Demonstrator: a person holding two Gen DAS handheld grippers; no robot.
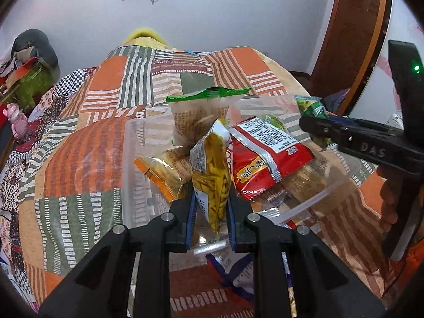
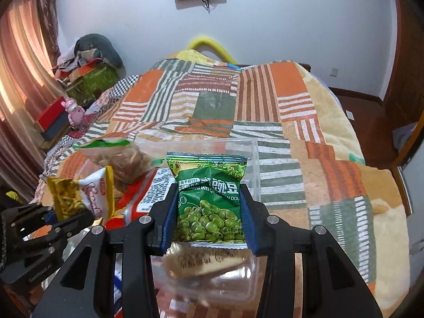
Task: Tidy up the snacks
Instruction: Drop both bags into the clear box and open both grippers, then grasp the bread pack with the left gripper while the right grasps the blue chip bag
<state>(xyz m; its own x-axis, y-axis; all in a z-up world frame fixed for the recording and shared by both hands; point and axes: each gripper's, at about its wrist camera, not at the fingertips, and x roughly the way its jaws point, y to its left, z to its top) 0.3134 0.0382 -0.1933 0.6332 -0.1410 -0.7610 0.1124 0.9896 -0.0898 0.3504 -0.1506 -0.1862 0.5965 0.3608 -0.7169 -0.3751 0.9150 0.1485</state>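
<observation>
In the left wrist view my left gripper [image 1: 210,193] is shut on a yellow packet of snack sticks [image 1: 212,175], held upright over a clear plastic box [image 1: 129,159]. Inside the box lie a red packet [image 1: 265,156], an orange packet [image 1: 164,169] and a green-topped clear packet [image 1: 198,116]. My right gripper [image 2: 209,188] is shut on a green pea packet [image 2: 209,198] above the clear box [image 2: 251,164]. The same pea packet [image 1: 311,107] shows at the right, in my right gripper [image 1: 315,129]. My left gripper [image 2: 67,216] with the yellow packet [image 2: 66,198] appears at the left.
The box sits on a bed with an orange, green and white patchwork cover [image 1: 87,164]. Boxes and a pink toy [image 2: 75,112] crowd the bedside at left. A wooden door [image 1: 352,39] stands at right. Someone's fingers [image 1: 389,198] grip the right tool's handle.
</observation>
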